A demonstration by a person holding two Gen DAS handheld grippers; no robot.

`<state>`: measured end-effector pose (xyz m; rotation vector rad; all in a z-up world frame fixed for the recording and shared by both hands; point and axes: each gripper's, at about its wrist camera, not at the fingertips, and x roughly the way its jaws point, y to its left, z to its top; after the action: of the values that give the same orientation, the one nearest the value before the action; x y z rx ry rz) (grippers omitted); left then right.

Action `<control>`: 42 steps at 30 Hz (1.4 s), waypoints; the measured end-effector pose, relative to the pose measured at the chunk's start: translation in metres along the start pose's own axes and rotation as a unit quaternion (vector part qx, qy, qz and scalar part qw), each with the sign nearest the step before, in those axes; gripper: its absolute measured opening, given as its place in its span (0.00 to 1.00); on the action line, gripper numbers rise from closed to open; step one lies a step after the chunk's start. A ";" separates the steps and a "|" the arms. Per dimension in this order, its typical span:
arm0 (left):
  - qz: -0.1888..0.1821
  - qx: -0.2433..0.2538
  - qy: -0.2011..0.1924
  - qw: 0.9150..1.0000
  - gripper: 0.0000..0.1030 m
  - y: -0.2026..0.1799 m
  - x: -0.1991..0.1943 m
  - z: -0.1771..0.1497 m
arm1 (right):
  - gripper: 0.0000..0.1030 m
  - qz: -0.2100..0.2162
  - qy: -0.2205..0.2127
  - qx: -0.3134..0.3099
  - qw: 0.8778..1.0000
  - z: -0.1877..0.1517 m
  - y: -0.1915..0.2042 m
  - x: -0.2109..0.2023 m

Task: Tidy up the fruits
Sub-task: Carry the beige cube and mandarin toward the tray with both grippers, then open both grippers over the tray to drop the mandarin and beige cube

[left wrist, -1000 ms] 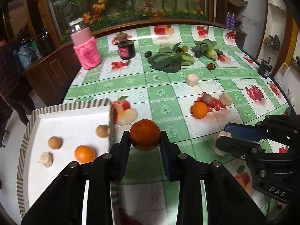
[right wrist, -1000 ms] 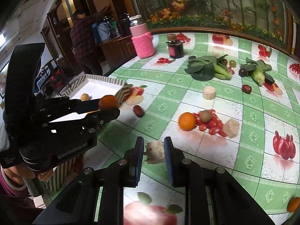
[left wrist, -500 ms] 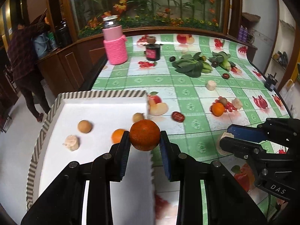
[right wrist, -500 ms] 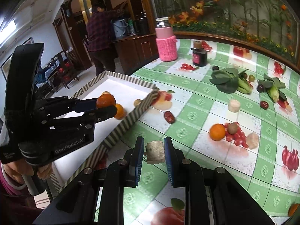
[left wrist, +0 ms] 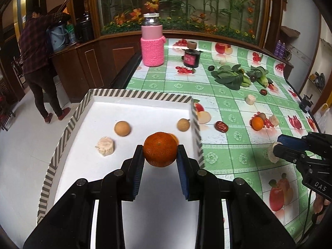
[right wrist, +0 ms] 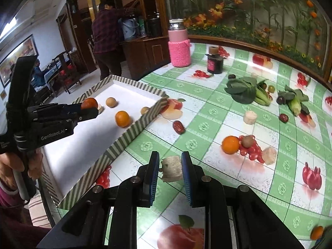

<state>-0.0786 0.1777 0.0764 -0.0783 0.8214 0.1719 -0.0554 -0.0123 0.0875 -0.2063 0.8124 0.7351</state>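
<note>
Left gripper clamps an orange over the striped tray, ready to drop; right gripper grips a pale chunk, lower centre.

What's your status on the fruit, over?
Left tongs shut on orange, above white tray. Right tongs shut on pale chunk, over the tablecloth. Nothing in the way.

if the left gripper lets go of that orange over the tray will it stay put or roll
Likely rolls a bit: the orange is round and the tray floor looks smooth and flat. The striped rim should probably stop it. It looks firm between the left gripper pads, so bruising seems unlikely.
</note>
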 end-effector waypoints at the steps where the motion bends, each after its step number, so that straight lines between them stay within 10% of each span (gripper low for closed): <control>1: 0.002 -0.001 0.001 1.000 0.28 0.002 0.000 -0.001 | 0.22 0.001 -0.002 -0.007 1.000 0.001 0.004 0.000; 42: 0.047 -0.038 0.076 0.995 0.28 0.060 0.061 0.000 | 0.25 0.105 0.073 -0.096 0.987 0.045 0.107 0.130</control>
<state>-0.0487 0.2443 0.0320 -0.1257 0.9713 0.2896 -0.0406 0.1539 0.0354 -0.3551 0.9105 1.0068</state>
